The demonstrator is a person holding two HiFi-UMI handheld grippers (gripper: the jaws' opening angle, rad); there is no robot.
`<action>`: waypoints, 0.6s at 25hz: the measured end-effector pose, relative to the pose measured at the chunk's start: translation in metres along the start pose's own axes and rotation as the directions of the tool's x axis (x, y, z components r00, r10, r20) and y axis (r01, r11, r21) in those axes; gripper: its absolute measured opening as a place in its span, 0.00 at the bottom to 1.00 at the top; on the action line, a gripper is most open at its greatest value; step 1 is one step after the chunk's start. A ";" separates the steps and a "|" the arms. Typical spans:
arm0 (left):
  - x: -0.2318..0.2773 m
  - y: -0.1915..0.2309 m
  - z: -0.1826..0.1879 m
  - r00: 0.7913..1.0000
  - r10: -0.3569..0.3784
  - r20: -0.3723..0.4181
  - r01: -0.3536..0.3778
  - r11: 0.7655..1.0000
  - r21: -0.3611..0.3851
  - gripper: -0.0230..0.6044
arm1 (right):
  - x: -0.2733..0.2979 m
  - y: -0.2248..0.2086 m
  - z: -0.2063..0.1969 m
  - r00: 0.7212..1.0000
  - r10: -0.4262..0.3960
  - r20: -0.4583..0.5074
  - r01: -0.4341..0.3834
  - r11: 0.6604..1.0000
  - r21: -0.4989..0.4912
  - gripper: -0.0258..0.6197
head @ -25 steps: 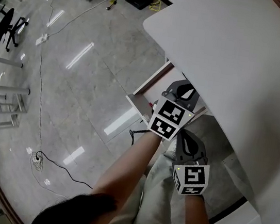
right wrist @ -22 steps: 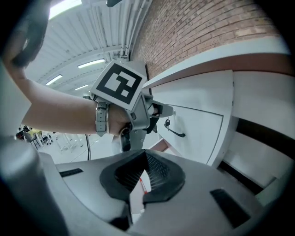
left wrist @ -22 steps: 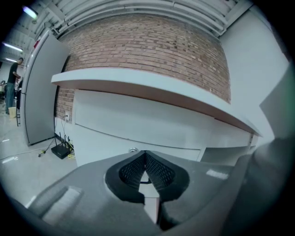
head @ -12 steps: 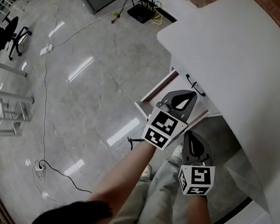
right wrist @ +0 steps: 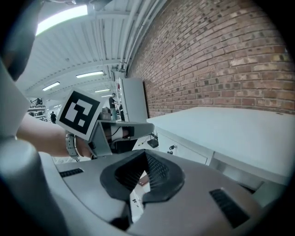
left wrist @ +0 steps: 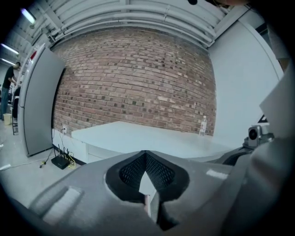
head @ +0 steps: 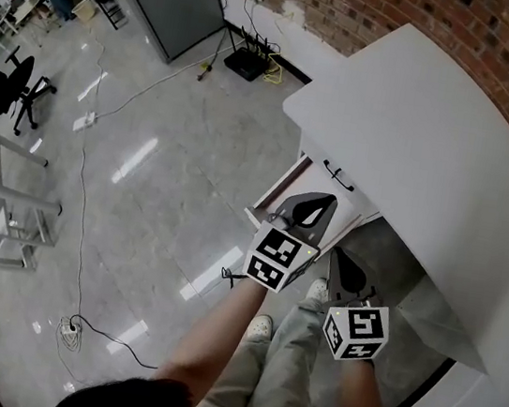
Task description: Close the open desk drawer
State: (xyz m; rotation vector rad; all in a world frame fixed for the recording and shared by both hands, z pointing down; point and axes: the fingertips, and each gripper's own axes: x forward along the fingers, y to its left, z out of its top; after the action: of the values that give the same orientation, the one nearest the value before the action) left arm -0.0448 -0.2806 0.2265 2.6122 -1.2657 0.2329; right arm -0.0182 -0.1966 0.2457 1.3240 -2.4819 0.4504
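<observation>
Change since a second ago: both claws stand higher and further back from the desk edge, and the brick wall (head: 433, 25) now fills the top of the head view.

Item 1, left claw (head: 328, 202): jaws closed together with nothing between them. It points toward the white front panel under the desk top.

Item 2, right claw (head: 338, 255): jaws also drawn together and empty. It sits just right of the left claw, over the knee space below the desk, with its marker cube (head: 356, 332) toward the person.

Item 3, open drawer (head: 281, 185): it is pulled out from the desk toward the lower left of the head view. It lies below and to the left of the left claw, whose body covers its right-hand part. No contact with either claw can be seen. The right claw is well clear of it.

Item 4, desk (head: 433, 149): white top, set against the brick wall. A black handle (head: 339, 175) sits on the front panel just beyond the left claw's tips. A clear bottle (left wrist: 202, 125) stands at the far end.

Item 5, floor (head: 161, 193): glossy grey tile, with a black router (head: 247, 62) near the wall, a trailing cable (head: 77, 219) and an office chair (head: 7, 85) at the far left.
</observation>
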 end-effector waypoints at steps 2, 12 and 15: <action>-0.016 -0.006 0.013 1.000 -0.001 0.007 0.001 1.000 -0.007 0.04 | -0.013 0.007 0.018 1.000 -0.005 0.015 0.005 1.000 -0.008 0.05; -0.078 -0.051 0.076 0.999 -0.037 0.020 0.035 0.998 0.051 0.04 | -0.074 0.036 0.091 0.996 -0.011 0.092 0.012 1.000 -0.010 0.05; -0.094 -0.066 0.089 0.998 -0.053 0.032 0.050 0.994 0.096 0.04 | -0.090 0.044 0.106 0.993 -0.014 0.121 0.015 1.000 -0.004 0.05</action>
State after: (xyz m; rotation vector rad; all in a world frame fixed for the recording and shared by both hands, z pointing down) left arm -0.0461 -0.1946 0.1093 2.7361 -1.2253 0.2459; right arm -0.0182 -0.1493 0.1076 1.4057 -2.5668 0.3703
